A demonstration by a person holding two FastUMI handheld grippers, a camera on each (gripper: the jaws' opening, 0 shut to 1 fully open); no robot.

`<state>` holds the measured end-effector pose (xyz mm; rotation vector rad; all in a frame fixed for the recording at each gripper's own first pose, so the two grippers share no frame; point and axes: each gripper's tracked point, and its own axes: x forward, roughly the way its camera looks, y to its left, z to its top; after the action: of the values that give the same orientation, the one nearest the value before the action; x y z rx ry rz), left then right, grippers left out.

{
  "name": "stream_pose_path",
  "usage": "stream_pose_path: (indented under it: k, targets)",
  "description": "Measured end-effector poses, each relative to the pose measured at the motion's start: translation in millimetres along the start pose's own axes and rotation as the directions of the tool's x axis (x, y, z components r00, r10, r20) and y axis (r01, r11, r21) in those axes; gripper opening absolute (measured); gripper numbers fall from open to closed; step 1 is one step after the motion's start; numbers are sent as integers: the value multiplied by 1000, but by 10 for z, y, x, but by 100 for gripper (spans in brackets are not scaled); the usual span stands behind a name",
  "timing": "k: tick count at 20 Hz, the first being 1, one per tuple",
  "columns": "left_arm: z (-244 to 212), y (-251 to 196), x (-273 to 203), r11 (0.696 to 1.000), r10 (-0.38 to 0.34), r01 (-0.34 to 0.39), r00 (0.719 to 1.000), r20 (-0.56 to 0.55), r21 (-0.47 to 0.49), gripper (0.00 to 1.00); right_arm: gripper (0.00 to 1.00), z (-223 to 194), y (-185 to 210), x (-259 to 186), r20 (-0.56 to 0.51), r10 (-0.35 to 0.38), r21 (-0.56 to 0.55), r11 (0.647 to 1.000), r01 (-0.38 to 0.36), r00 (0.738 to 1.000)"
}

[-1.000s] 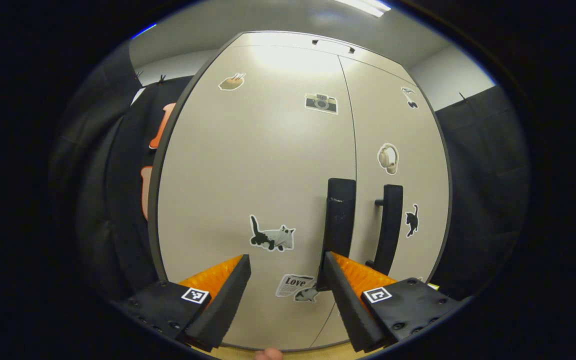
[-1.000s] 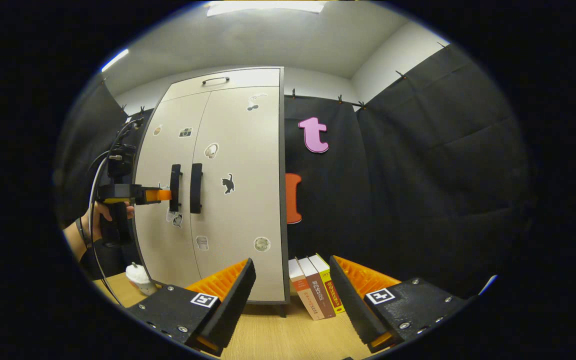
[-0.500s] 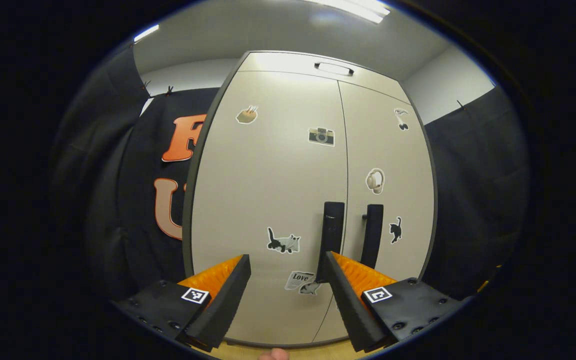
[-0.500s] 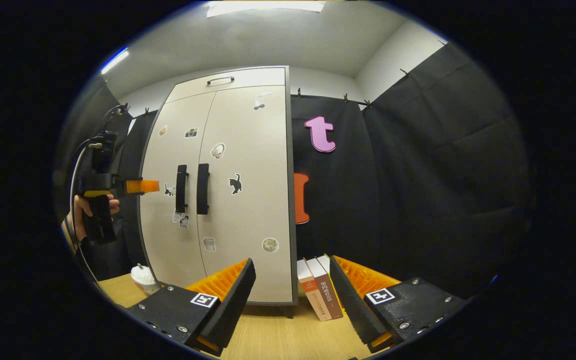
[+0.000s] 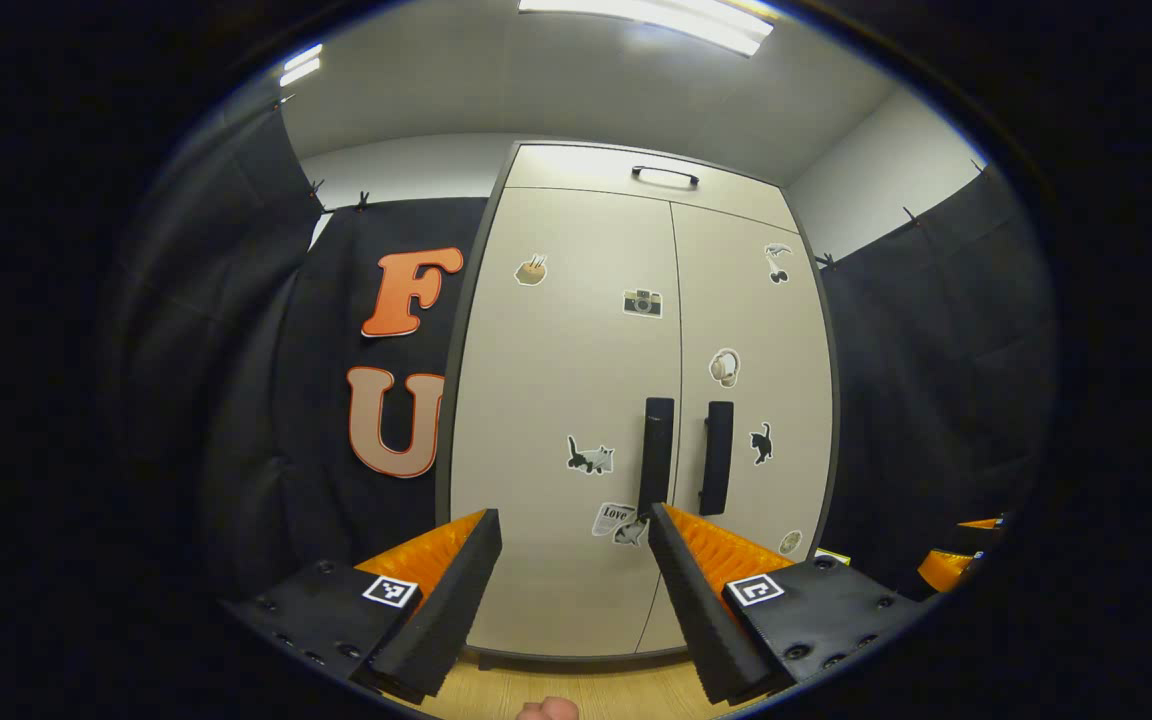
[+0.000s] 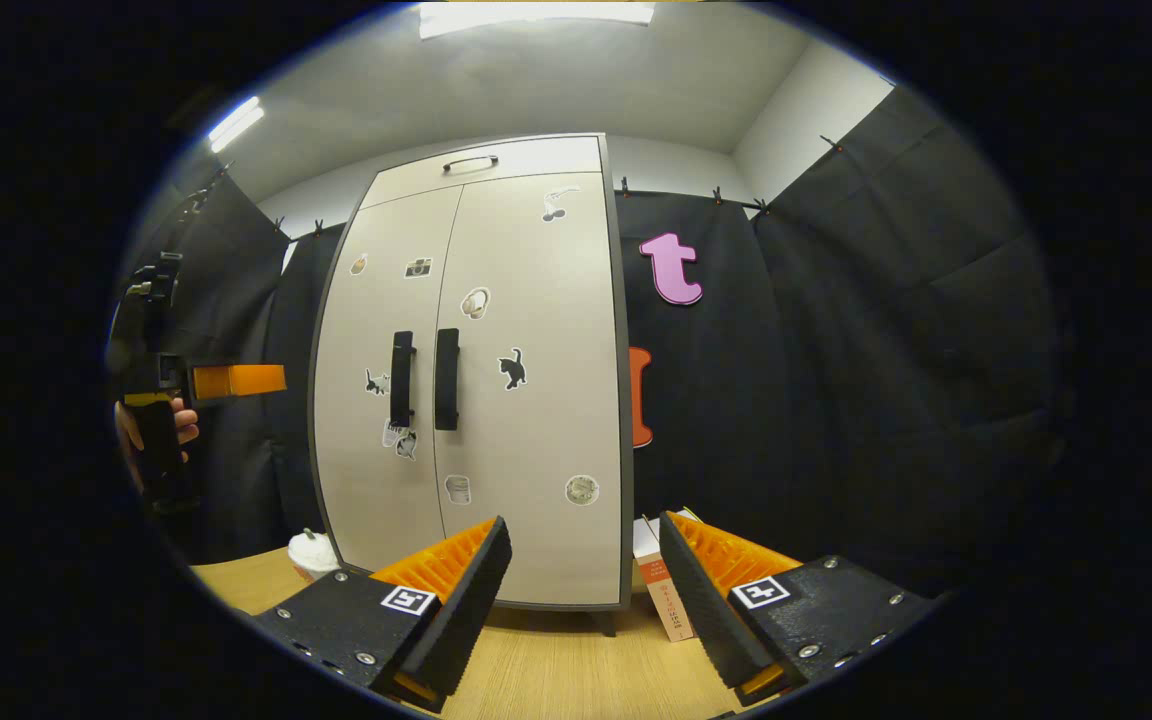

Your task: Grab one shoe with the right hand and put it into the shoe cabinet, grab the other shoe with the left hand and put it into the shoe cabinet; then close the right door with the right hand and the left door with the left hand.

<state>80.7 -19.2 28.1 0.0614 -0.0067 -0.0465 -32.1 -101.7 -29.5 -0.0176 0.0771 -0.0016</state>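
Note:
The beige shoe cabinet (image 5: 576,400) stands ahead with both doors shut, its two black handles (image 5: 656,455) side by side at the middle seam. Stickers dot both doors. My left gripper (image 5: 576,600) is open and holds nothing, a short way back from the left door. In the right gripper view the same cabinet (image 6: 526,380) stands left of centre, doors shut, handles (image 6: 424,378) together. My right gripper (image 6: 584,600) is open and holds nothing, farther back. The left gripper (image 6: 236,381) also appears at the far left of the right gripper view, held by a hand (image 6: 151,430).
The cabinet stands on a wooden table (image 6: 556,670). A white cup-like object (image 6: 313,553) sits by its lower left corner and books (image 6: 661,590) lean at its lower right. Black cloth walls close in on both sides.
My left gripper has pulled back from the left door, so the cabinet looks smaller and its handles farther off. My right gripper has shifted slightly, with the cabinet drifting right in its view.

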Motion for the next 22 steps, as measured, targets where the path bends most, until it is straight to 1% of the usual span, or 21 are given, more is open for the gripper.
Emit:
stream_pose_path:
  k: [4, 8, 12, 16, 20, 22]
  targets:
    - [-201, 78, -298, 999, 36, -36, 999, -14, -16, 96, 92, 8, 87, -59, 7, 15, 19, 1000, -15, 1000]
    - [-482, 173, -583, 995, 93, -94, 995, -28, -46, 96, 92, -33, 164, -125, 3, 26, 4, 1000, -26, 1000]
    - [-653, 290, -794, 988, 142, -144, 989, -40, -46, 96, 92, -61, 193, -170, -6, 30, 13, 999, -30, 1000]
    - [-673, 382, -897, 983, 165, -168, 985, -45, -75, 96, 92, -114, 211, -191, -17, 31, 25, 999, -30, 999]
    - [-665, 524, -958, 978, 203, -204, 978, -41, -39, 96, 92, -153, 233, -207, -29, 37, 23, 999, -36, 999]
    - [-657, 522, -997, 978, 202, -204, 978, -41, -49, 96, 92, -121, 244, -221, -21, 40, 27, 999, -39, 999]
